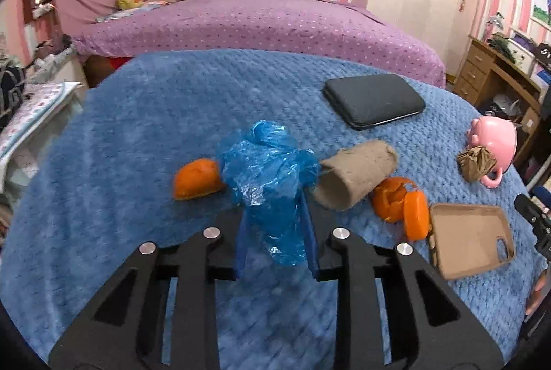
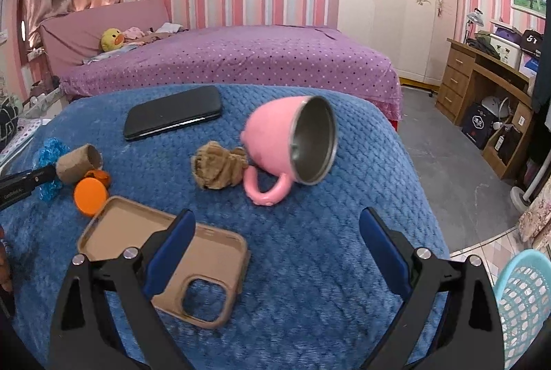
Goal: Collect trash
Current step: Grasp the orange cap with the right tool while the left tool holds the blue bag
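Blue blanket covers the table (image 2: 310, 249); left tongs (image 1: 275, 215) pinch a blue plastic bag (image 1: 268, 163) mid-table. Right tongs (image 2: 275, 225) spread, empty. Orange peels (image 1: 396, 201), cardboard tube (image 1: 354, 173), paper wad (image 2: 220, 168) remain — basket (image 2: 523, 301) off the right edge.

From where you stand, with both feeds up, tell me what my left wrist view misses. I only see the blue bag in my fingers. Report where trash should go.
Observer: A light blue basket shows at the right wrist view's lower right edge, off the blue blanket.
Operator: Report the right gripper.
Observer: The right gripper is open and empty, above the blanket beside the tan phone case.
Operator: Describe the pink mug.
Observer: The pink mug lies tipped over, showing a metal inside; the crumpled brown paper sits against it.
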Demonstrator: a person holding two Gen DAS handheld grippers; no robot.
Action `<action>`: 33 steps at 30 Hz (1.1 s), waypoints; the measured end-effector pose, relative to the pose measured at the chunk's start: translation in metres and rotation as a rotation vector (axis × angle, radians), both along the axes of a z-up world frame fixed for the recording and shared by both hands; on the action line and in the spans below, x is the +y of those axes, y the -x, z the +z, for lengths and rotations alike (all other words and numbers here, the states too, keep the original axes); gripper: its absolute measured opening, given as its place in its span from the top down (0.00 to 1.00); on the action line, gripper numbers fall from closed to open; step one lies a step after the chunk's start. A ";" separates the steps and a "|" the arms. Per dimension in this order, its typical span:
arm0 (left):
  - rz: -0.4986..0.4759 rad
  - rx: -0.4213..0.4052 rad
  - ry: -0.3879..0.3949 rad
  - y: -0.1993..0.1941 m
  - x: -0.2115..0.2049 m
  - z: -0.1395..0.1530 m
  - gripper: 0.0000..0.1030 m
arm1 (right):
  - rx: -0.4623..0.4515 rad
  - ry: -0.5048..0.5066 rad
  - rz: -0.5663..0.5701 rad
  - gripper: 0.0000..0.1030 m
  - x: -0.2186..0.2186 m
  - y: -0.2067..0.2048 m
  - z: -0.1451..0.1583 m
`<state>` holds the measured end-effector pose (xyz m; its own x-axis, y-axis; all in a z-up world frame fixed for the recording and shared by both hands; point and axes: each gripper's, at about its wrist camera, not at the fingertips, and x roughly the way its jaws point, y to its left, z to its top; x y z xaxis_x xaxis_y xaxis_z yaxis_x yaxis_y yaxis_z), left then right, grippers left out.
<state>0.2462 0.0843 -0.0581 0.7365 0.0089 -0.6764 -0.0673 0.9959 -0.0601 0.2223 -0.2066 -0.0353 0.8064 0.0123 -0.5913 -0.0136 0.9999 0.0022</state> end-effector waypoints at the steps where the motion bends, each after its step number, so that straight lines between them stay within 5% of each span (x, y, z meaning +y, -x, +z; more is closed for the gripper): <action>1: 0.002 -0.003 -0.002 0.005 0.001 0.002 0.75 | -0.001 -0.004 0.012 0.09 0.005 0.001 0.001; 9: -0.005 -0.056 -0.079 0.054 0.017 0.021 0.75 | -0.005 0.011 0.188 0.09 0.075 0.005 0.002; 15: 0.044 -0.040 0.014 0.059 0.056 0.022 0.75 | 0.020 0.094 0.314 0.10 0.135 -0.006 -0.004; 20: 0.062 -0.023 0.040 0.059 0.073 0.017 0.75 | 0.130 0.094 0.403 0.45 0.162 -0.035 -0.018; 27: 0.062 -0.025 0.040 0.059 0.077 0.018 0.75 | 0.182 0.059 0.443 0.61 0.168 -0.053 -0.025; 33: 0.057 -0.039 0.045 0.061 0.073 0.023 0.75 | 0.145 0.099 0.444 0.61 0.174 -0.045 -0.023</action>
<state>0.1852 0.1575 -0.0351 0.7618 0.0214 -0.6475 -0.1201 0.9868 -0.1087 0.2675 -0.0322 -0.0580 0.6449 0.2749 -0.7131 -0.4464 0.8928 -0.0595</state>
